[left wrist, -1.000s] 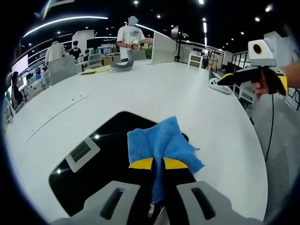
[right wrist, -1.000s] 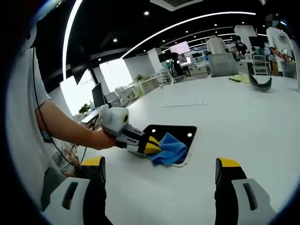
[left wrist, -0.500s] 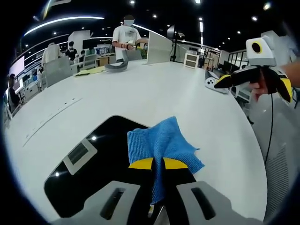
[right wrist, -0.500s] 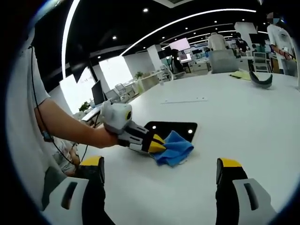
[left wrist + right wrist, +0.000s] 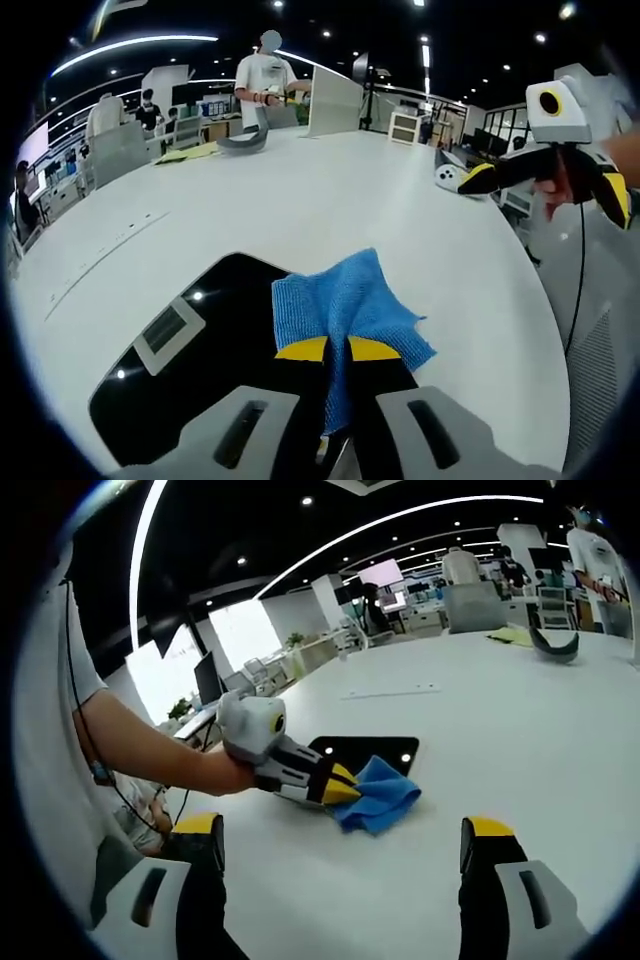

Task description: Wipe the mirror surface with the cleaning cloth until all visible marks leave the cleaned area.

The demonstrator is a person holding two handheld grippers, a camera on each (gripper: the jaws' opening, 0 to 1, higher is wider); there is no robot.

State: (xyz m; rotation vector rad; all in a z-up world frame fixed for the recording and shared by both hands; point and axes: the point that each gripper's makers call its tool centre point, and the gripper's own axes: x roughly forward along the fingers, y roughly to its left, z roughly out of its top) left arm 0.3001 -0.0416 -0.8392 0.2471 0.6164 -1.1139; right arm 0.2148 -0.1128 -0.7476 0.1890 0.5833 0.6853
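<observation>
Both tools differ: left gripper (image 5: 336, 350) pinches blue cloth (image 5: 350, 305) at mirror (image 5: 190, 350) edge, lower centre, for wiping; right gripper (image 5: 340, 845) wide open, empty, kept clear.

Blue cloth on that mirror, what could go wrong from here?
1. The blue cloth hangs past the mirror edge onto the white table, so part of the wipe may miss the glass.
2. The left gripper pinches only a fold; the cloth could slip.
</observation>
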